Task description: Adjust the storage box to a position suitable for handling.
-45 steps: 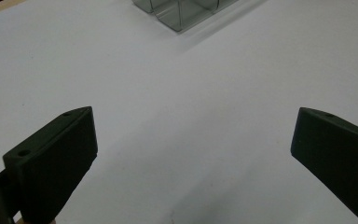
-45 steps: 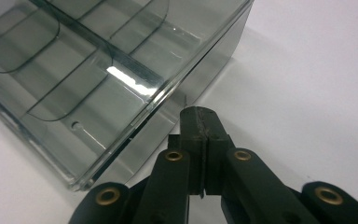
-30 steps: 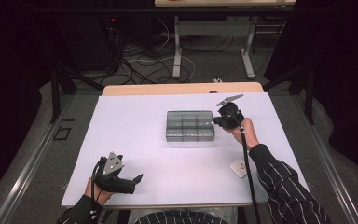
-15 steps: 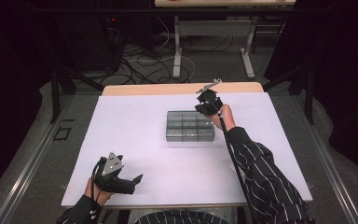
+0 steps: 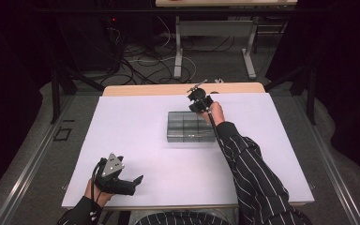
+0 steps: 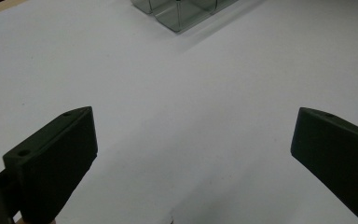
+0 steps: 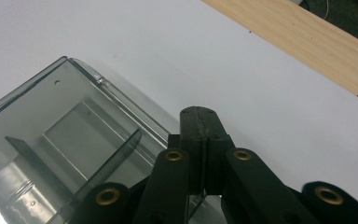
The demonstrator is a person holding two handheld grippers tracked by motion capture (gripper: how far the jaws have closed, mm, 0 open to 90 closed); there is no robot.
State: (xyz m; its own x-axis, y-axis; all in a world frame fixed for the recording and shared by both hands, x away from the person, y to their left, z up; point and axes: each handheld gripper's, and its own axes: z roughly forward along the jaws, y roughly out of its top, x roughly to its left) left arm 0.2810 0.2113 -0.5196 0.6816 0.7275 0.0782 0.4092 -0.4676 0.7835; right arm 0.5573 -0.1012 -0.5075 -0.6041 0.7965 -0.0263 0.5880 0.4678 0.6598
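Where the clear compartment box [image 5: 191, 126] rests near the middle of the white table sheet [image 5: 136, 136], its far edge is met by the right gripper [image 5: 198, 102], which is carried over that edge by the person's right hand [image 5: 214, 111] at the end of a striped sleeve [image 5: 253, 173]. Seen in the right gripper view, the jaws are pressed flat together with nothing between them, and the closed tip lies just past the box's transparent wall [image 7: 121, 105], above the bare sheet; contact with the wall cannot be told. Thin dividers [image 7: 105, 170] are seen to part the box into compartments, and no contents can be made out in those shown. A closed tip held at the far rim is judged suited to nudging or steadying the box rather than to grasping it. Well apart, at the near left corner of the sheet, the left gripper [image 5: 133, 182] is held low by the left hand [image 5: 96, 192], its jaws spread wide over empty sheet and pointed toward the box [image 6: 177, 11], a posture judged to be one of waiting. Beyond the sheet a strip of wooden table edge [image 5: 168, 89] is exposed, and behind it cables [image 5: 136, 61] are strewn on the floor.
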